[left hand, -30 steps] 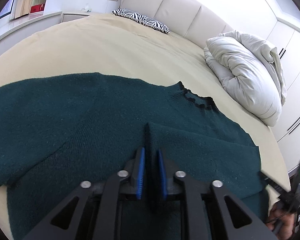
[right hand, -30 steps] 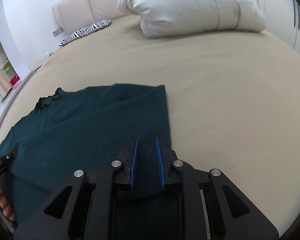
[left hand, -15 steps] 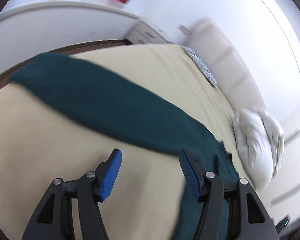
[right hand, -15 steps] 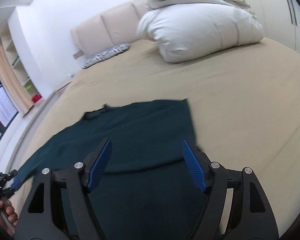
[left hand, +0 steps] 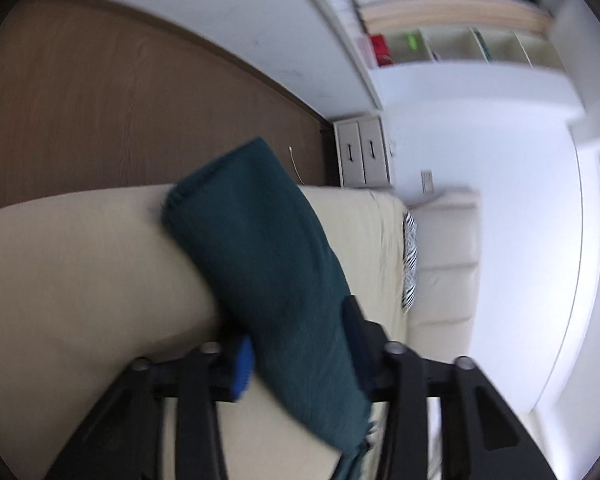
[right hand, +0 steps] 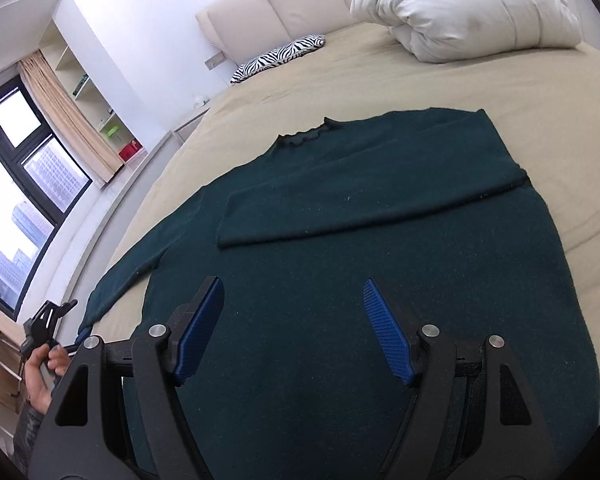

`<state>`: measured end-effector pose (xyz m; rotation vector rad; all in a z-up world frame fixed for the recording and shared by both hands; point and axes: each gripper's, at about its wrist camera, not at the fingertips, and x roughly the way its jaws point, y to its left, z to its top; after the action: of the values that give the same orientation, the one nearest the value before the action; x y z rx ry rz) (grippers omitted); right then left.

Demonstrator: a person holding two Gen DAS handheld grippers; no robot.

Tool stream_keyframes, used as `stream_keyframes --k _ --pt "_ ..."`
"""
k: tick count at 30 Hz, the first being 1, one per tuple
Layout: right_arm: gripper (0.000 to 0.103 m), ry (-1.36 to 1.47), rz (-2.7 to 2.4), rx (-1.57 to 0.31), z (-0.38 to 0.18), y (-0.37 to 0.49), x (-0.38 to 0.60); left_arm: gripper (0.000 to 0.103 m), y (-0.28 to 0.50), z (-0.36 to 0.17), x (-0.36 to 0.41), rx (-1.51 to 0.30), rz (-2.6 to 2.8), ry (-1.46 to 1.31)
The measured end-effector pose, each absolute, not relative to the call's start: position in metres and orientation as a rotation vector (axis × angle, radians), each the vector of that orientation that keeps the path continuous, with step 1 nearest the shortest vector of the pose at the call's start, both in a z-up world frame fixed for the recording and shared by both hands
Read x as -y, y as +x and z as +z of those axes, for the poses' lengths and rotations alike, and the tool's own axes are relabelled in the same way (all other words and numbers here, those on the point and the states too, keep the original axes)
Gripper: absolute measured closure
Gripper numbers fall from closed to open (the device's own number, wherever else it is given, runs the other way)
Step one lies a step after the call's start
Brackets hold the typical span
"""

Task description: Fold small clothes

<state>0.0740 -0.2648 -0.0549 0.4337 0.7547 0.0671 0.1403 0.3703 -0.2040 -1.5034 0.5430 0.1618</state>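
Observation:
A dark green knit sweater [right hand: 380, 248] lies flat on the beige bed [right hand: 420, 72], neck toward the headboard. Its right sleeve is folded across the chest. Its left sleeve [left hand: 260, 248] stretches out to the bed's edge. My left gripper [left hand: 300, 352] is at that sleeve, its jaws wide apart with the sleeve lying between them; it also shows in the right wrist view [right hand: 48, 320], at the sleeve's cuff. My right gripper [right hand: 294, 328] is open and empty, held above the sweater's lower body.
A white duvet [right hand: 460, 12] is piled at the head of the bed beside a zebra-print cushion [right hand: 280, 56]. A wooden floor [left hand: 100, 100], white drawers [left hand: 364, 152] and shelves lie past the bed's left edge.
Both grippers opened and let go of the sweater. My right gripper lifted back. My left gripper swung out to the left sleeve at the bed's edge.

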Motion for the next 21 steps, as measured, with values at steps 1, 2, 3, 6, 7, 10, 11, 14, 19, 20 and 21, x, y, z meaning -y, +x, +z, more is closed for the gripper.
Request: stream_keyframes --k 1,2,3,6,7,10,11,14,19,20,21 --pt "0.032 0.437 0.065 -0.752 -0.054 0.072 0.267 0.075 0.141 -0.208 -0.375 -0.528 0.169 -1.549" --pt "0.032 0.440 0.063 -0.753 -0.053 0.069 0.268 0.078 0.141 -0.209 -0.377 -0.523 0.175 -1.567" --pt "0.032 0.450 0.065 -0.756 -0.053 0.067 0.272 0.085 0.143 -0.207 -0.377 -0.522 0.185 -1.564" --pt "0.032 0.478 0.066 -0.767 -0.061 0.067 0.284 0.091 0.145 -0.189 -0.372 -0.540 0.242 -1.451" --pt "0.032 0.485 0.064 -0.771 -0.063 0.067 0.289 0.095 0.145 -0.183 -0.370 -0.541 0.250 -1.423" --pt "0.032 0.513 0.064 -0.774 -0.072 0.060 0.297 0.095 0.158 -0.151 -0.355 -0.550 0.230 -1.287" --pt "0.032 0.519 0.060 -0.772 -0.074 0.057 0.300 0.095 0.166 -0.134 -0.342 -0.559 0.211 -1.214" --pt "0.032 0.553 0.050 -0.762 -0.080 0.050 0.315 0.095 0.196 -0.081 -0.287 -0.592 0.124 -0.952" --pt "0.032 0.613 0.009 -0.747 -0.089 0.036 0.347 0.095 0.240 -0.019 -0.136 -0.638 -0.038 -0.403" --pt "0.032 0.624 0.001 -0.742 -0.090 0.032 0.353 0.095 0.246 -0.014 -0.098 -0.640 -0.079 -0.291" --pt "0.032 0.635 -0.013 -0.737 -0.092 0.028 0.361 0.095 0.248 -0.012 -0.067 -0.634 -0.105 -0.203"
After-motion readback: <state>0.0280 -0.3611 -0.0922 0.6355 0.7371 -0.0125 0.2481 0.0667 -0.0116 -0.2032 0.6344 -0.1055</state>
